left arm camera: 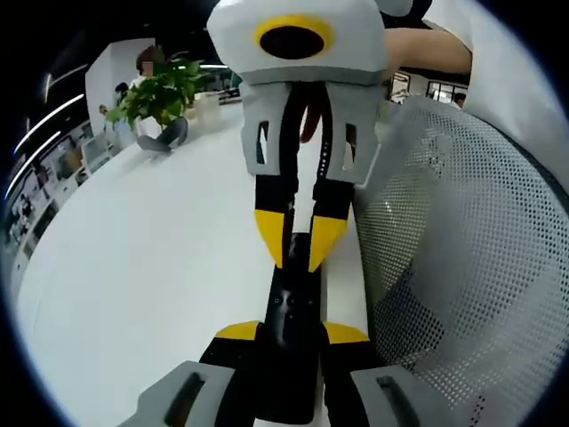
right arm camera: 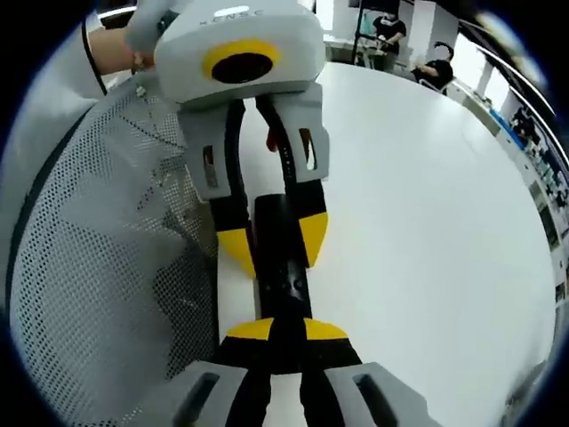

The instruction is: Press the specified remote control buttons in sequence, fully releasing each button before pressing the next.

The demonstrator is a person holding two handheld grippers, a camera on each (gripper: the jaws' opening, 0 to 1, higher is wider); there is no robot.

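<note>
The counter (left arm camera: 151, 267) lies wide and bare on one side of the remote control (left arm camera: 293, 338), leaving a broad open stretch for approach there. On the other side a mesh chair back (left arm camera: 471, 267) stands right against the counter edge and blocks that flank. Along the remote's length the 2 tools face each other: the left hand-held gripper (right arm camera: 271, 236) holds one end and the right hand-held gripper (left arm camera: 300, 245) the other, so both ends are taken. Far across the counter, a potted plant (left arm camera: 160, 89) stands well apart from the remote.
</note>
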